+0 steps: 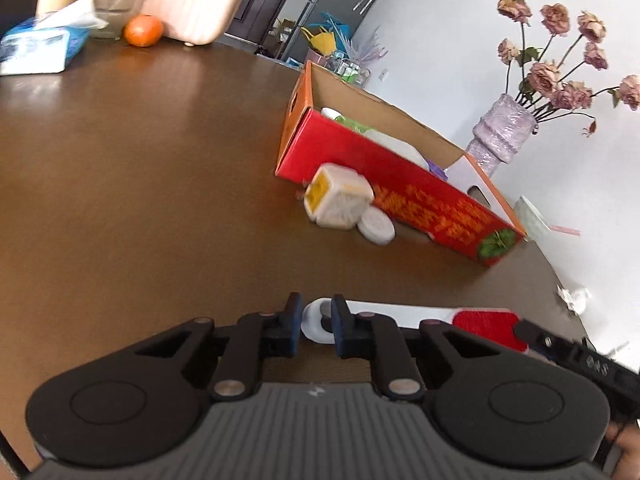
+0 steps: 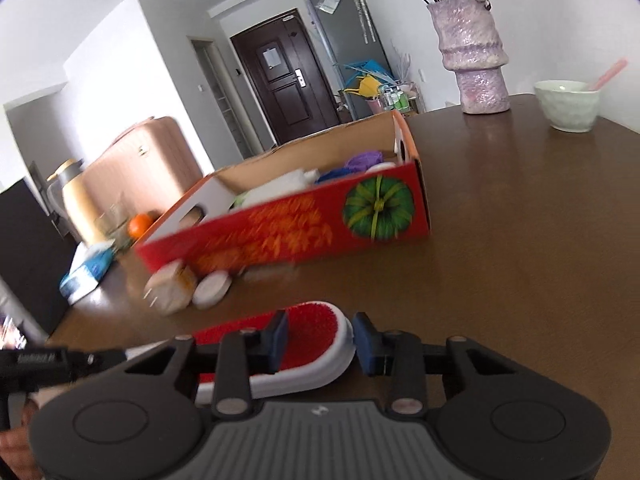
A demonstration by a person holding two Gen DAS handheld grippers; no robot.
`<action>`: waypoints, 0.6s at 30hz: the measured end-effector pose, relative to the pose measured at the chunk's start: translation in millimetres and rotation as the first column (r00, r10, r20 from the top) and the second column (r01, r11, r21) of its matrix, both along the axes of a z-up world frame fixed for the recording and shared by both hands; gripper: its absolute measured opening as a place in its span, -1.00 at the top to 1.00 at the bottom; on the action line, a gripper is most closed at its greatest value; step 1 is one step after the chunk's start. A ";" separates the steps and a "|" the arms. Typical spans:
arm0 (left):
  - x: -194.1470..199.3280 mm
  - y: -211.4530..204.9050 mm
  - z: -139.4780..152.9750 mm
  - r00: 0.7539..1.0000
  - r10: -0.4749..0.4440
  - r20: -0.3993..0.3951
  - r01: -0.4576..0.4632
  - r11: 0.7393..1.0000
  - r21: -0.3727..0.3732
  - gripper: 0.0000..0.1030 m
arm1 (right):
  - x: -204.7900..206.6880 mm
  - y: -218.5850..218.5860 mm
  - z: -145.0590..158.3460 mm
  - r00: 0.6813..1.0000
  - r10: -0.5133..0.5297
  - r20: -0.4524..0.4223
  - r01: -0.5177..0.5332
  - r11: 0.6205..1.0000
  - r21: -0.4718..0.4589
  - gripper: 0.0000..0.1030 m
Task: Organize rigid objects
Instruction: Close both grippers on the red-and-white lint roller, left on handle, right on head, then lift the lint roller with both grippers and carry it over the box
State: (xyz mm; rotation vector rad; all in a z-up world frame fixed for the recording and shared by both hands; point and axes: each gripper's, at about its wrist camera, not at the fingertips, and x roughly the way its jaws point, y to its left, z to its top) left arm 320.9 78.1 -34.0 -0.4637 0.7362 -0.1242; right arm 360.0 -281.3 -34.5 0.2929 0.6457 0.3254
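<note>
Gripping white brush (image 1: 400, 314) handle: left claw (image 1: 316, 326); right claw (image 2: 320, 338) clamps red-bristled head.

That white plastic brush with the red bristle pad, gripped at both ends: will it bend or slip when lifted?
The white plastic brush with the red bristle pad looks rigid, so it probably stays straight. Its smooth looped handle may slip in the left gripper. The right gripper clamps the wider head, likely steadier.

From my screen I saw an orange (image 1: 143, 31) and a tissue pack (image 1: 38, 46) at the upper left of the left view. A purple vase (image 2: 474, 56) with dried roses (image 1: 560, 52) stood at upper right, beside a pale green bowl (image 2: 568, 106). A dark door (image 2: 286, 76) was behind.
</note>
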 end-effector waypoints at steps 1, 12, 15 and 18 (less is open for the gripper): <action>-10.8 -1.3 -1.4 1.000 0.002 -0.003 -0.002 1.000 0.002 0.70 | -16.2 0.2 0.6 1.000 0.001 0.002 -0.001 1.000 -0.004 0.33; -72.6 -20.7 -3.3 0.998 -0.013 0.053 0.009 0.997 0.071 0.64 | -120.6 -9.8 4.8 0.999 -0.016 0.041 0.017 0.999 -0.039 0.27; -73.9 -18.0 0.9 1.000 -0.004 0.029 0.002 0.997 0.073 0.41 | -126.0 -11.7 -0.6 0.997 -0.053 0.056 0.054 0.998 -0.024 0.21; -77.0 -15.0 5.7 1.000 -0.011 0.022 0.009 0.997 0.081 0.32 | -127.9 -10.3 -3.5 0.996 -0.056 0.074 0.059 0.997 -0.039 0.20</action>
